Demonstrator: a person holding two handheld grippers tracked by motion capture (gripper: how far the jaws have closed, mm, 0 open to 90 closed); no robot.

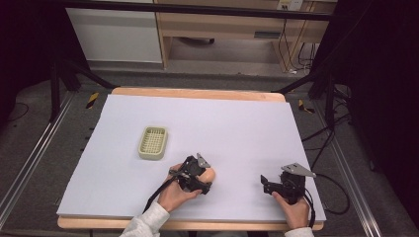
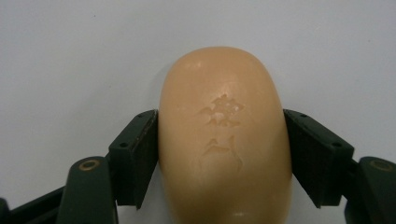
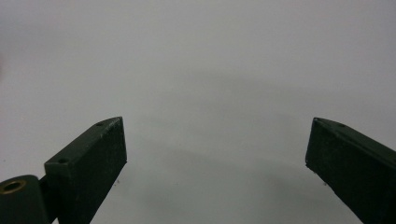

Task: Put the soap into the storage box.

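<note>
Soap lies near the table's front edge, clamped across its width by the left gripper. Grasp made; lifting comes next, probably toward the dish at ten o'clock. Its long axis runs along the jaws, pointing to three o'clock. Right gripper: jaws apart, idle.

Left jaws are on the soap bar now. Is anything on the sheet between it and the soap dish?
Nothing visible. The left gripper grips the soap bar; bare white sheet lies between it and the ribbed soap dish, up and left in the high view.
</note>
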